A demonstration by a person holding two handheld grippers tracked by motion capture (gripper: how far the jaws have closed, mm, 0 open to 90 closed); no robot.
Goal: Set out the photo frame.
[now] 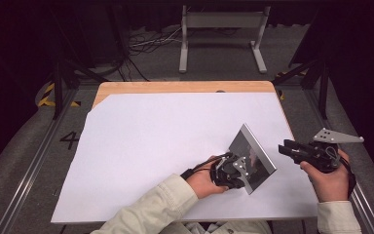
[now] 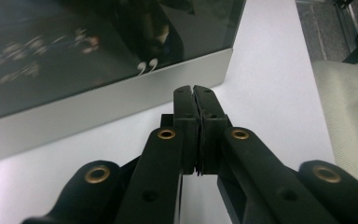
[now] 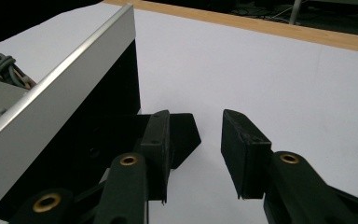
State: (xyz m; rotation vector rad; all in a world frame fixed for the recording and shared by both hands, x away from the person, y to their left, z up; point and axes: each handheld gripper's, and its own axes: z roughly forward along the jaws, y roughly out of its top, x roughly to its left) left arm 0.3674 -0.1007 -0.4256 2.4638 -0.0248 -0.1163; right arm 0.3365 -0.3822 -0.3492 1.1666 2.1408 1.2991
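Observation:
A picture frame (image 1: 254, 152) with a silver rim and dark glass stands tilted on the white sheet (image 1: 151, 146), near the table's front right. My left gripper (image 1: 240, 171) sits against its near side, its jaws shut together with nothing seen between them. In the left gripper view the tips (image 2: 195, 89) stand just before the frame's silver edge (image 2: 98, 112). My right gripper (image 1: 284, 147) hovers just right of the frame, open and empty. In the right gripper view its jaws (image 3: 196, 123) gape beside the frame's rim (image 3: 60, 93) and dark back (image 3: 102, 107).
The white sheet covers most of a wooden table (image 1: 175, 87). A strip of wood (image 3: 261, 25) shows at the far edge. Beyond the table stand a grey metal rack (image 1: 221, 34) and loose cables (image 1: 146, 44) on the floor. Metal rails (image 1: 24, 185) run along both sides.

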